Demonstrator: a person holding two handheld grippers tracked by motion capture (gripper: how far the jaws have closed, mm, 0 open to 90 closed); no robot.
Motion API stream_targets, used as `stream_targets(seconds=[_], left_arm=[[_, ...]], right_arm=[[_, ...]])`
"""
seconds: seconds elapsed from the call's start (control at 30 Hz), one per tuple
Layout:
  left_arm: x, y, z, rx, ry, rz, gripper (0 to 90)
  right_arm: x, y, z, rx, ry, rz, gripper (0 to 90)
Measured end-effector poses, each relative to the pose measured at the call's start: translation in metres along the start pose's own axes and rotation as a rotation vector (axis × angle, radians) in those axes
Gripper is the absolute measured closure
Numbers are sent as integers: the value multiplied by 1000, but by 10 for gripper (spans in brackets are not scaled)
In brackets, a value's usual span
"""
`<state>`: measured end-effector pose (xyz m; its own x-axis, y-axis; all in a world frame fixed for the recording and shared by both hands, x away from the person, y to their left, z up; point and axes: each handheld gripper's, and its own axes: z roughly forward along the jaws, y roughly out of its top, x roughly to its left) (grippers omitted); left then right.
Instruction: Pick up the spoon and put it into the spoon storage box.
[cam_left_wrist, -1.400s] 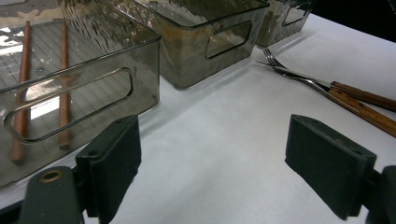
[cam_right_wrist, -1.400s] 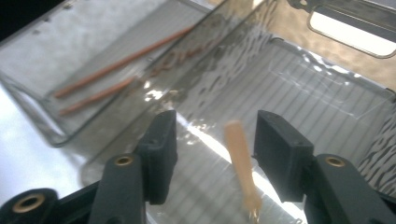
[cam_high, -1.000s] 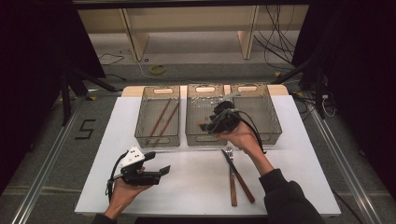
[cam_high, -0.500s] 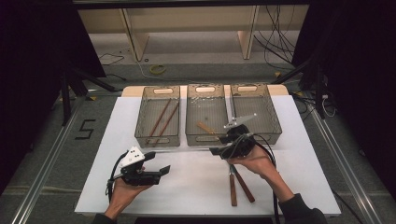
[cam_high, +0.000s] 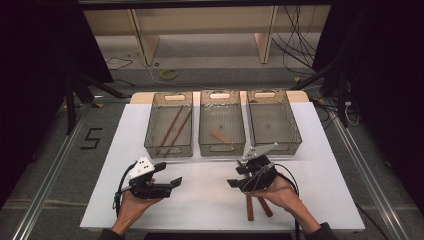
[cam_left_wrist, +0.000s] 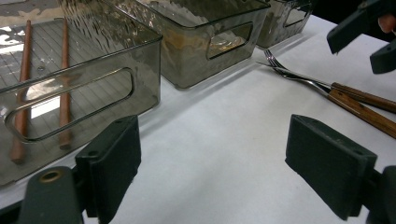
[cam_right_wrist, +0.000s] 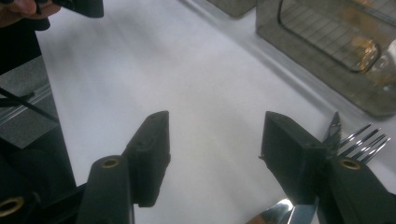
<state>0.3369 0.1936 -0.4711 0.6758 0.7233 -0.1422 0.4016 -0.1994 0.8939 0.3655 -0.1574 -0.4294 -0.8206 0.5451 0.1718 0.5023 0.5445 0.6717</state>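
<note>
Left gripper (cam_high: 172, 183) open; right gripper (cam_high: 239, 180) open, jaws closing slightly.

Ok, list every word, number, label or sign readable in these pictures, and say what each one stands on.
"5": a dark numeral marked on the grey floor, left of the white table.
No lettering can be made out on the three smoky clear plastic bins, the wooden-handled forks, the left gripper or the right gripper.
</note>
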Motion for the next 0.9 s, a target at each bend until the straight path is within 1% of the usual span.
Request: stream_targets(seconds=[0.07, 0.33, 0.57, 0.73, 0.9], left_arm=[[0, 0, 0, -1, 0, -1, 174], [1, 0, 0, -3, 1, 1, 174], [1, 1, 1, -2, 3, -1, 174], [1, 1, 1, -2, 2, -1, 174], [1, 1, 1, -1, 0, 0, 174]], right_arm=[[1, -4, 1, 7, 3, 0, 434], [5, -15, 6, 35, 15, -1, 491], [8, -24, 8, 70, 25, -10, 604], [11, -30, 10, 90, 22, -18, 680], [15, -35, 13, 117, 18, -39, 748]])
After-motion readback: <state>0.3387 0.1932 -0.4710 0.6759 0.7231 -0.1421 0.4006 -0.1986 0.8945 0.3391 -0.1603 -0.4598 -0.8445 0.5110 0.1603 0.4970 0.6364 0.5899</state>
